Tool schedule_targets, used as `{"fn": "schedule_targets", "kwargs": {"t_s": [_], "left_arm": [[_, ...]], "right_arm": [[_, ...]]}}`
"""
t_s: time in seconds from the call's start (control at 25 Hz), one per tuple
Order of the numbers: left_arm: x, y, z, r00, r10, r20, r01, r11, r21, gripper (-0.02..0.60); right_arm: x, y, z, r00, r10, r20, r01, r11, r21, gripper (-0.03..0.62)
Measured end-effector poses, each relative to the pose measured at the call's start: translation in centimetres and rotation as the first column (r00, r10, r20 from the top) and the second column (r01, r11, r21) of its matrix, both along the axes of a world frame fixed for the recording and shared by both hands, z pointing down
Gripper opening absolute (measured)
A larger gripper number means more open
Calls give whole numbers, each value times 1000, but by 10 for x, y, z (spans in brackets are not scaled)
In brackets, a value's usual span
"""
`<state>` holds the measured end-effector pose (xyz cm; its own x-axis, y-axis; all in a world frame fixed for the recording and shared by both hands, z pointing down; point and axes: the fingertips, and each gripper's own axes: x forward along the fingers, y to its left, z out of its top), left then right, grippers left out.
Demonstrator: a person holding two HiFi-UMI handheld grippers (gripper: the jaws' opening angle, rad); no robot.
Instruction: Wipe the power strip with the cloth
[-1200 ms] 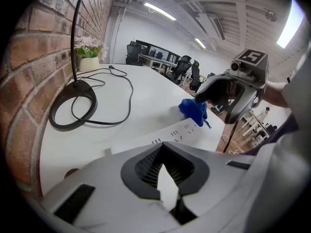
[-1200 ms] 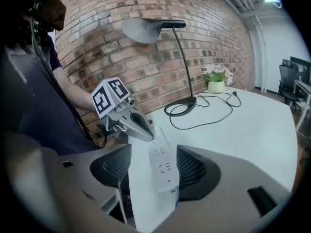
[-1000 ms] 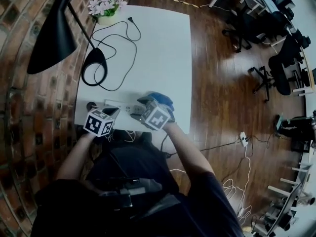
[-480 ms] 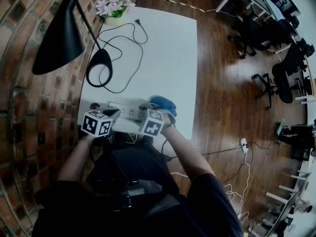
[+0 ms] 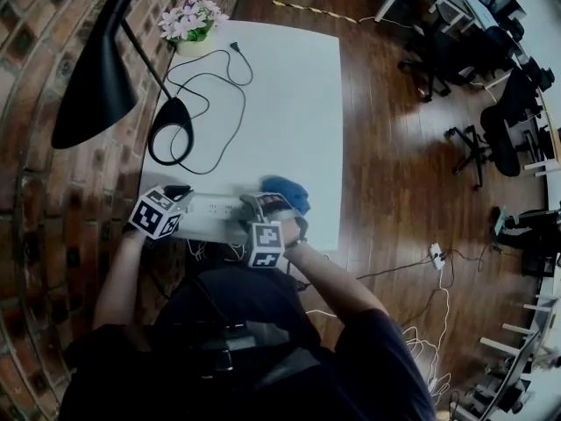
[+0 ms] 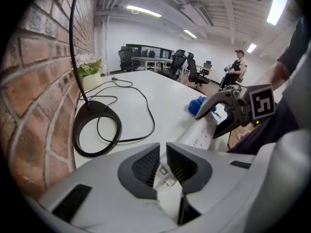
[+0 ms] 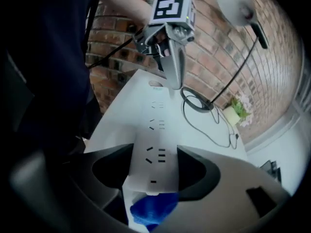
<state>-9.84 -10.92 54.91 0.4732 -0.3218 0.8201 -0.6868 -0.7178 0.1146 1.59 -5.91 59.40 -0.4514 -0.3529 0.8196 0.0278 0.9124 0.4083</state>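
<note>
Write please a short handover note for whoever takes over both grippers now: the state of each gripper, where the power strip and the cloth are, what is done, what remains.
The left gripper is at the power strip end nearest the brick wall. Its jaws are nearly together and have just been opening slightly; whether the pads press on it I cannot tell.
The right gripper is closed across the strip's other end.
The cloth, blue, lies on the table beside that end, in no gripper.
Done: strip held. Left: take the cloth, wipe the strip.
</note>
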Motion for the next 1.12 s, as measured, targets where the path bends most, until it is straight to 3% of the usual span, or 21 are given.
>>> {"fn": "schedule_targets", "kwargs": {"t_s": [0.08, 0.16, 0.32, 0.44, 0.64, 0.76, 1.0, 1.12], "left_arm": [[1, 1, 2, 999, 48, -14, -49, 998, -39, 179], [0, 1, 3, 997, 71, -31, -73, 995, -65, 206], [2, 4, -4, 988, 121, -91, -132, 983, -127, 318], [12, 14, -6, 978, 156, -135, -180, 967, -182, 337], [13, 28, 27, 966, 254, -48, -258, 932, -256, 337], [16, 36, 41, 962, 273, -14, -266, 924, -275, 353], [26, 41, 40, 965, 262, -12, -259, 942, -215, 333], [28, 43, 40, 972, 234, -7, -232, 961, -153, 325]], "right_arm": [[1, -8, -4, 999, -39, -36, 43, 992, 120, 264], [-1, -9, -10, 997, -68, -43, 75, 981, 179, 264], [-1, -8, -17, 993, -111, -34, 116, 964, 239, 265], [-3, -4, -26, 990, -142, -7, 139, 955, 262, 265], [-4, -3, -23, 985, -170, -15, 167, 942, 291, 275], [-3, -1, -21, 986, -168, -10, 163, 940, 301, 279], [3, 2, -20, 991, -125, 38, 109, 951, 288, 273], [14, 1, -20, 991, -35, 131, 5, 976, 219, 274]]}}
